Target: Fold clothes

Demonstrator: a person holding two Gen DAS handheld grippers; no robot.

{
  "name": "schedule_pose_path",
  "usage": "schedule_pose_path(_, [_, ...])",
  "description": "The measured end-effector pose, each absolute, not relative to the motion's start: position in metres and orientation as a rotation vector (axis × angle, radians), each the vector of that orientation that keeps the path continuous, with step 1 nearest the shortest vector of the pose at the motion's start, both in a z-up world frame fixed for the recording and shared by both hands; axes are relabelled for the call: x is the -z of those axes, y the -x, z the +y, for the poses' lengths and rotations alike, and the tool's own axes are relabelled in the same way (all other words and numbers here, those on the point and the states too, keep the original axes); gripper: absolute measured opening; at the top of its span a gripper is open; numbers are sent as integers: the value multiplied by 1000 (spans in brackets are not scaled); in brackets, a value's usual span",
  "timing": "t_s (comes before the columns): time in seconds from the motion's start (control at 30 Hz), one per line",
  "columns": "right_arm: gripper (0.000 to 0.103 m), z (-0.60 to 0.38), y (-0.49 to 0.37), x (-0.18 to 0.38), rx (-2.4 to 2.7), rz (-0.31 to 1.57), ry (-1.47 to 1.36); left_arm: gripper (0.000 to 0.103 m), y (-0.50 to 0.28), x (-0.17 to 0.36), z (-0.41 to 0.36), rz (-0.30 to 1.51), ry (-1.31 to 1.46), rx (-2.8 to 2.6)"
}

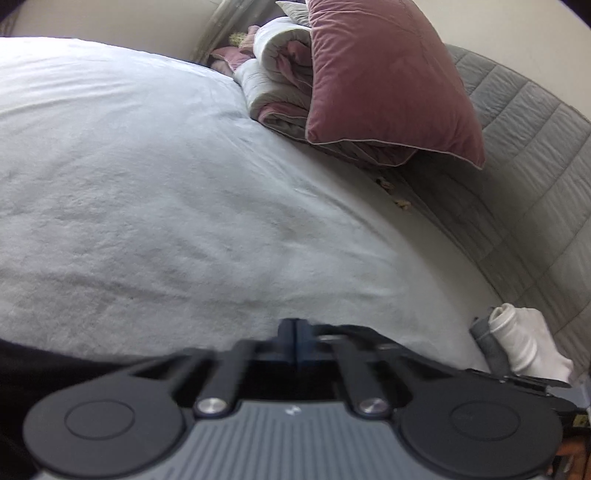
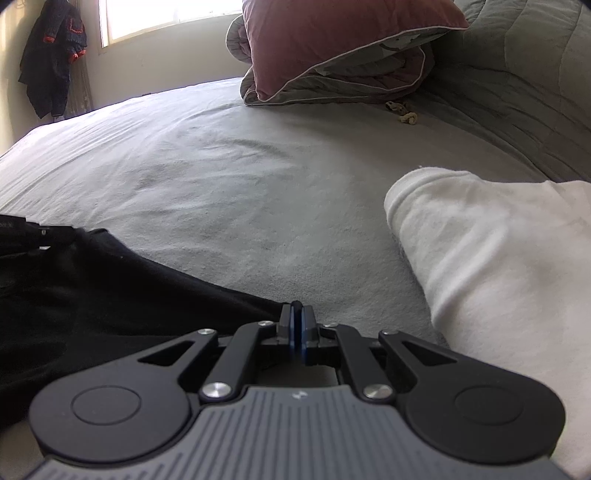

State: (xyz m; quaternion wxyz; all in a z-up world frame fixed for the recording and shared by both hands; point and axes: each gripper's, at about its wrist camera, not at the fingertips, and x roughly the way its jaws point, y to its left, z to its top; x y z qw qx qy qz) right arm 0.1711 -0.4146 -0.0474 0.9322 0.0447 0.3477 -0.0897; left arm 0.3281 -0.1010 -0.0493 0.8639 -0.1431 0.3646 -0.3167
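On the pale grey bedsheet (image 2: 229, 177), my right gripper (image 2: 295, 314) has fingers pressed together, seemingly pinching the black cloth garment's (image 2: 92, 295) edge. My left gripper (image 1: 293, 328) is closed too; whether it pinches fabric I cannot tell. Folded white garment (image 2: 498, 258) lies just right; maroon velvet pillow (image 1: 384, 74) far back.

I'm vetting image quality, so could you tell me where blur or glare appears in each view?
Left wrist view: left gripper is motion-blurred and the bed is soft. Right wrist view: window is blown out; right gripper is sharp.
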Motion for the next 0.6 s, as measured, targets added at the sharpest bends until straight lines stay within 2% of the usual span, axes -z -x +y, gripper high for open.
schedule_pose_path(0.27, [4, -409, -160, 35, 184, 435, -139, 1, -324, 19, -119, 497, 195, 490])
schedule_pose_path(0.33, [4, -403, -166, 47, 203, 403, -105, 1, -332, 25, -124, 501, 162, 460])
schedule_pose_path(0.47, [4, -402, -180, 60, 220, 492, -90, 1, -349, 53, -142, 596, 62, 415])
schedule_pose_path(0.5, [13, -405, -178, 57, 215, 486, -112, 1, -350, 53, -142, 598, 68, 415])
schedule_pose_path(0.6, [28, -428, -172, 48, 185, 528, -252, 3, -351, 48, -140, 615, 75, 414])
